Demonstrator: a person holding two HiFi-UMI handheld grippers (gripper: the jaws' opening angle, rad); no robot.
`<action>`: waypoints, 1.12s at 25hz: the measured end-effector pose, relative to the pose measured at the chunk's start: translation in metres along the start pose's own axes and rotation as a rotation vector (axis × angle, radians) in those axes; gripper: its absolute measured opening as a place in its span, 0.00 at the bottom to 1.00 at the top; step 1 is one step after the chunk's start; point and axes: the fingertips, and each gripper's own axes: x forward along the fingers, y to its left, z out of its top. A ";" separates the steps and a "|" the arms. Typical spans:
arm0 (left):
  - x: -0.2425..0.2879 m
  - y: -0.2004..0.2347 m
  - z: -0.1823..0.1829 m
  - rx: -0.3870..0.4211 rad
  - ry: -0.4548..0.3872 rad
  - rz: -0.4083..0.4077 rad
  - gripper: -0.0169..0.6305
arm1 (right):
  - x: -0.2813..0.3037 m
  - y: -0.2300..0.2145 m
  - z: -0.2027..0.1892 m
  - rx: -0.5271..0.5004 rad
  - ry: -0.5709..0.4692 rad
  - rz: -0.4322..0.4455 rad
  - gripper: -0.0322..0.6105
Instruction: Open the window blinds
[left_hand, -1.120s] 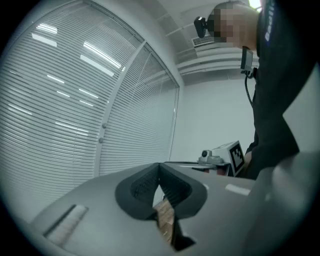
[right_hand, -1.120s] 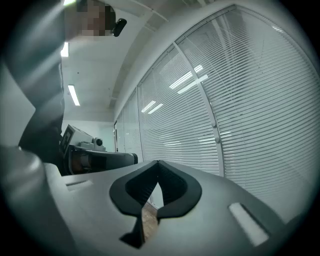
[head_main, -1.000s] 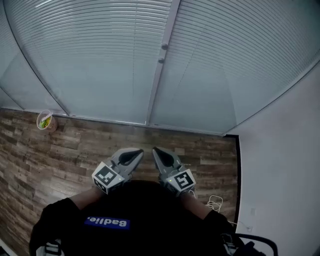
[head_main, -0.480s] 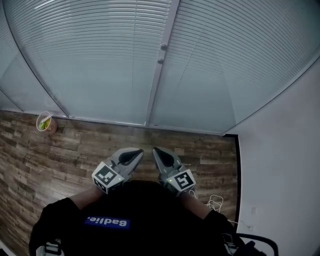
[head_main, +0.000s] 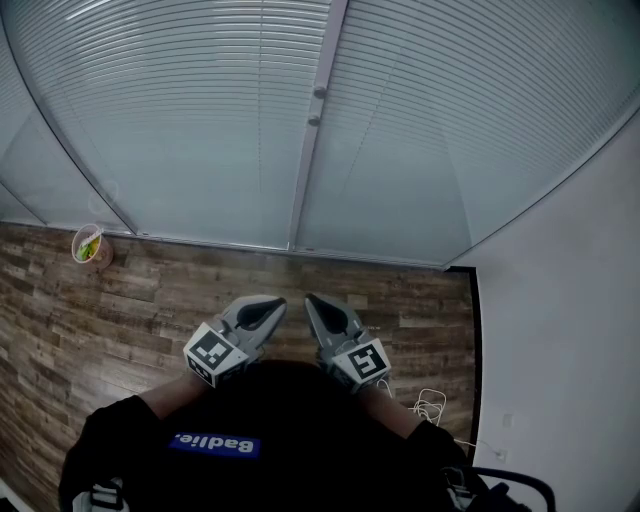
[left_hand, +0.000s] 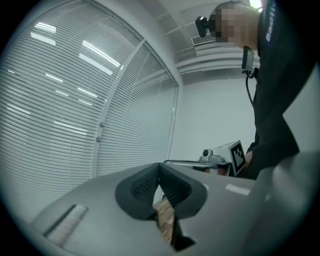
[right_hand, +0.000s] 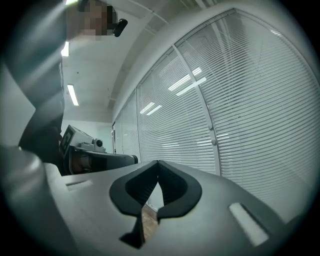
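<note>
1. Head view: the window blinds (head_main: 190, 120) hang lowered across two panes, straight ahead of the person and well apart from both claws. A pale upright post (head_main: 305, 170) divides the panes and carries two small knobs (head_main: 319, 93). Below lies a wood-plank floor (head_main: 120, 310), with a cup (head_main: 90, 243) holding something green near the foot of the left pane and a white cable (head_main: 430, 405) at the lower right. A white wall (head_main: 570, 330) closes the right side. The left claw (head_main: 270, 306) and the right claw (head_main: 316, 306) are held side by side close to the dark-sleeved body, tips angled toward each other and pointing at the blinds.

2. Left gripper view: the left claw's jaws meet at their tips and hold nothing; only a strip of floor shows through the gap behind the tips. The blinds fill the left side, and the right claw's marker cube (left_hand: 236, 156) shows at the right.

3. Right gripper view: the right claw's jaws are also closed tip to tip and empty. The blinds stretch across the right side, beyond the claw's reach.
</note>
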 end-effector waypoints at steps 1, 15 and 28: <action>0.003 -0.001 0.000 0.002 0.000 0.003 0.03 | -0.001 -0.002 0.002 0.001 -0.003 0.002 0.05; 0.051 -0.024 -0.001 0.005 -0.009 0.100 0.03 | -0.037 -0.040 0.007 -0.014 0.003 0.054 0.05; 0.080 -0.054 -0.011 0.006 -0.021 0.184 0.03 | -0.074 -0.063 0.000 -0.010 0.008 0.126 0.05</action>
